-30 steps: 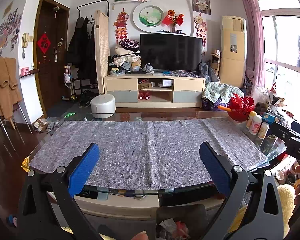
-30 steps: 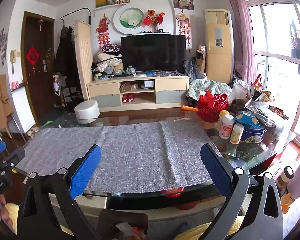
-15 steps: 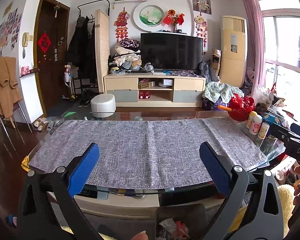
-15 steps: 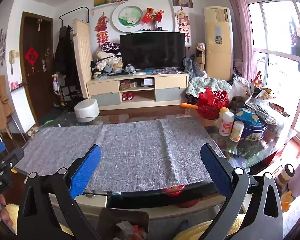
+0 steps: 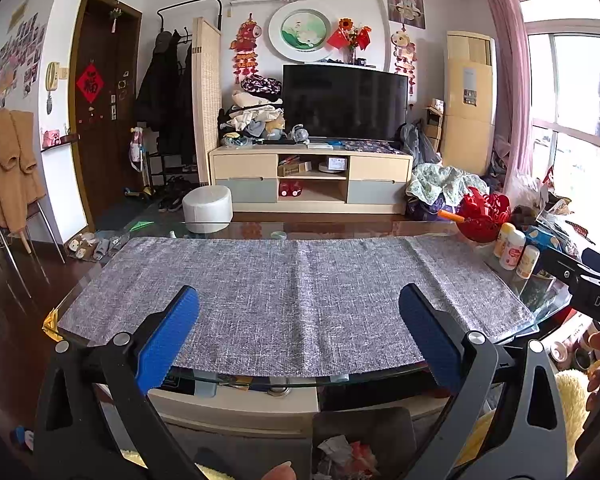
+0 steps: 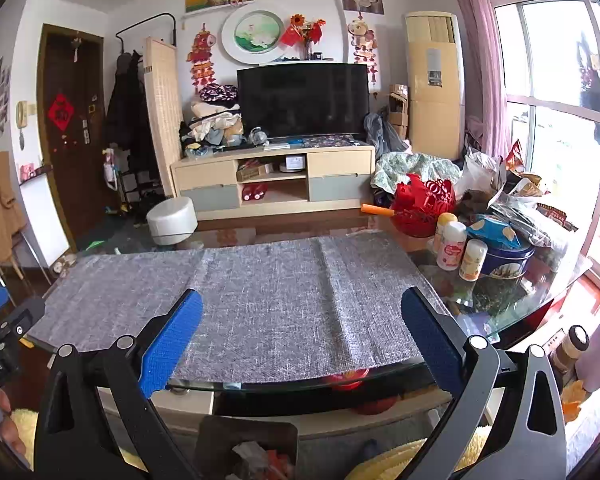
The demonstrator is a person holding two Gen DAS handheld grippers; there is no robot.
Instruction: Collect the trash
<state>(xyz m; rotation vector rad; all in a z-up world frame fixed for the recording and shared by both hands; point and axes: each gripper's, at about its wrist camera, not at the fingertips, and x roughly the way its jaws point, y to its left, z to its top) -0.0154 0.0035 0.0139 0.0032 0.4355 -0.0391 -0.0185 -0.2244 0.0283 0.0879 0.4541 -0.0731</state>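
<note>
My left gripper (image 5: 300, 308) is open and empty, held above the near edge of a glass table (image 5: 260, 384) covered by a grey cloth (image 5: 284, 288). My right gripper (image 6: 302, 312) is also open and empty, over the right part of the same cloth (image 6: 260, 300). A dark bin (image 5: 364, 440) with crumpled paper and red scraps stands on the floor below the table edge; it also shows in the right wrist view (image 6: 246, 448). No trash lies on the cloth. The right gripper's body shows at the left wrist view's right edge (image 5: 584, 284).
Bottles (image 6: 454, 246), a blue tin (image 6: 504, 258), a red basket (image 6: 422, 208) and bags (image 6: 520, 208) crowd the table's right end. A white round stool (image 5: 207, 209) and a TV cabinet (image 5: 312, 180) stand beyond the table. A yellow fluffy cushion (image 6: 388, 460) lies below.
The right wrist view has shifted slightly, the scene sitting a little lower than one second ago. The left gripper has barely moved. Both grippers stay open.
</note>
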